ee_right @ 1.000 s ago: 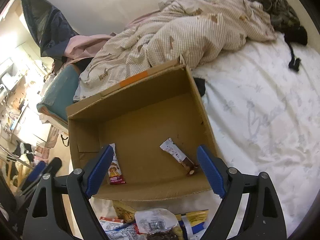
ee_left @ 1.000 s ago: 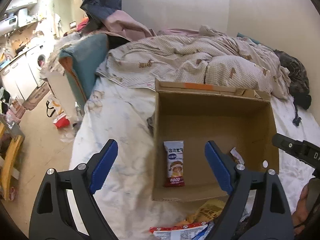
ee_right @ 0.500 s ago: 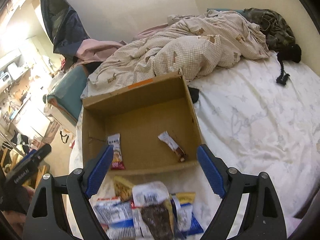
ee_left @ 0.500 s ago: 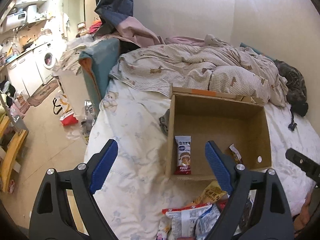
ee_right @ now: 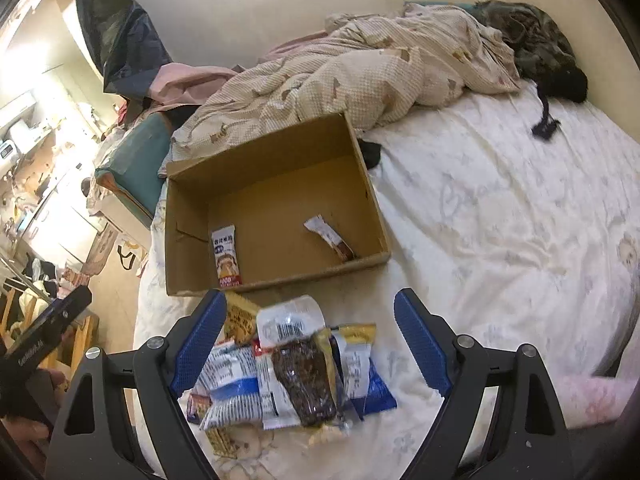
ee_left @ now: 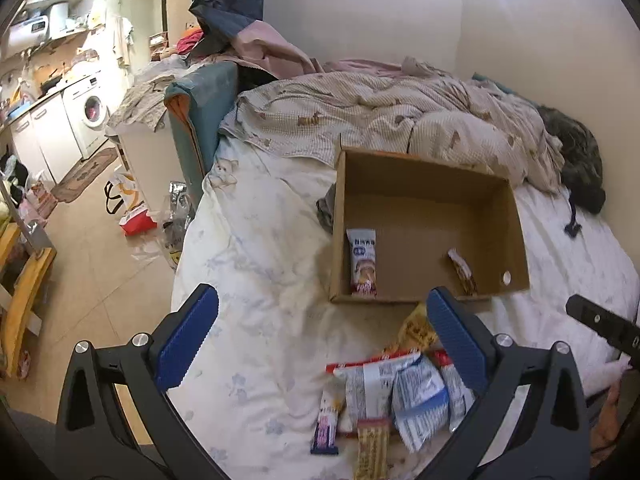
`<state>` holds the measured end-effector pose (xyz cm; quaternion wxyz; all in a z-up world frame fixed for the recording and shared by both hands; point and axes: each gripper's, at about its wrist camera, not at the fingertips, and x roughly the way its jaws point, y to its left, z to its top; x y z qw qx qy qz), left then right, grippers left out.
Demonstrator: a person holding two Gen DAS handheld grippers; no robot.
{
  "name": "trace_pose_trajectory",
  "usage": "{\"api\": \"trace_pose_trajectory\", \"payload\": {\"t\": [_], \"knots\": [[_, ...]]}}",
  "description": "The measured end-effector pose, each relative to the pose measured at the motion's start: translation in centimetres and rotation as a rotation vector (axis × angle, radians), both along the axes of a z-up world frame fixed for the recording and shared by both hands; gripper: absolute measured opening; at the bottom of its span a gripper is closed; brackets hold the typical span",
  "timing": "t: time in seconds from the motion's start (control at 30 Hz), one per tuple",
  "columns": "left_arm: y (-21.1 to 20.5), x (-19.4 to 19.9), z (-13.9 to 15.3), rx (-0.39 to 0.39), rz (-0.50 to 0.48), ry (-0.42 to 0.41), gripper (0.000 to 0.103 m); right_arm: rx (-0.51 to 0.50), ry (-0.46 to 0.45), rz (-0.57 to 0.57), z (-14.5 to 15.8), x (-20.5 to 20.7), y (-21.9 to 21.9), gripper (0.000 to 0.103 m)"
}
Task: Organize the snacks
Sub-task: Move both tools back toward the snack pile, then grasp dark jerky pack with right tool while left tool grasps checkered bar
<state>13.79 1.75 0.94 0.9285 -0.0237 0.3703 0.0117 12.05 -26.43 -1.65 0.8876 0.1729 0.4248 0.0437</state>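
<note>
An open cardboard box [ee_left: 516,216] [ee_right: 176,216] lies on the bed. Inside it are a white snack packet with a red end [ee_left: 363,261] [ee_right: 226,257] and a small brown-tipped bar [ee_left: 462,272] [ee_right: 331,237]. A pile of snack packets [ee_left: 400,388] [ee_right: 288,364] lies on the sheet in front of the box. My left gripper [ee_left: 322,334] hovers over the sheet left of the pile, its jaws opening, nothing between them. My right gripper [ee_right: 310,338] stands open above the pile, holding nothing.
A rumpled checked duvet [ee_left: 380,120] [ee_right: 360,72] lies behind the box, with dark clothing [ee_left: 580,168] by the wall. The bed's left edge drops to a cluttered floor with bags [ee_left: 132,216] and a washing machine [ee_left: 90,112]. White sheet [ee_right: 500,220] spreads right of the box.
Both grippers have pulled back from the box, so the box looks smaller and the snack pile has come into view below them. The left jaws stand wider.
</note>
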Motion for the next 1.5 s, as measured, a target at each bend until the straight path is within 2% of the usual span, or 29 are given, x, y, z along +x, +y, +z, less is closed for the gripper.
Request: {"api": "trace_pose_trajectory", "payload": {"t": [0.1,0.2,0.3,0.37,0.43,0.5,0.57,0.63,0.73,0.8,0.97,1.03,1.1,1.13,1.27,1.4,1.5], "knots": [[0.1,-0.3,-0.7,-0.012,-0.002,0.045,0.103,0.021,0.052,-0.008,-1.0,0.0,-0.1,0.088],[0.5,-0.3,-2.1,-0.01,0.034,0.12,0.103,-0.006,0.154,0.005,-2.8,0.6,0.3,0.088],[1.2,-0.5,-3.3,-0.036,0.076,0.185,0.102,0.019,0.243,0.029,-4.6,1.2,0.6,0.086],[1.8,-0.6,-4.2,-0.062,0.103,0.228,0.101,0.089,0.31,0.068,-6.0,1.6,1.0,0.075],[2.3,-0.8,-5.3,-0.079,0.122,0.276,0.095,0.126,0.361,0.092,-7.1,2.0,1.5,0.072],[2.6,-0.8,-6.6,-0.106,0.126,0.341,0.088,0.099,0.419,0.123,-8.5,2.9,2.6,0.072],[2.8,-0.9,-7.8,-0.146,0.131,0.397,0.088,-0.001,0.456,0.157,-9.5,3.9,4.1,0.073],[3.0,-0.9,-8.4,-0.174,0.136,0.423,0.088,-0.075,0.468,0.192,-10.0,4.5,5.3,0.074],[2.9,-0.8,-8.3,-0.168,0.136,0.414,0.088,-0.171,0.457,0.248,-10.1,4.8,6.7,0.089],[2.8,-0.7,-8.2,-0.167,0.134,0.409,0.088,-0.21,0.476,0.257,-10.6,4.8,7.1,0.089],[2.6,-0.4,-8.3,-0.179,0.127,0.416,0.088,-0.19,0.481,0.271,-11.4,5.3,7.3,0.089],[2.4,-0.3,-8.2,-0.176,0.125,0.412,0.088,-0.185,0.476,0.272,-11.5,5.6,7.3,0.088],[2.5,-0.2,-8.1,-0.173,0.126,0.407,0.088,-0.174,0.465,0.283,-11.3,5.7,7.3,0.076],[2.5,-0.2,-8.0,-0.172,0.127,0.404,0.088,-0.172,0.455,0.288,-11.2,5.6,7.3,0.066],[3.0,-0.3,-8.1,-0.176,0.141,0.403,0.088,-0.149,0.427,0.276,-10.3,5.2,6.6,0.061],[3.5,-0.4,-8.0,-0.177,0.156,0.403,0.088,-0.033,0.407,0.236,-8.8,4.5,4.7,0.058],[3.6,-0.6,-8.3,-0.165,0.159,0.414,0.088,0.041,0.343,0.206,-6.8,3.5,3.2,0.057]]}}
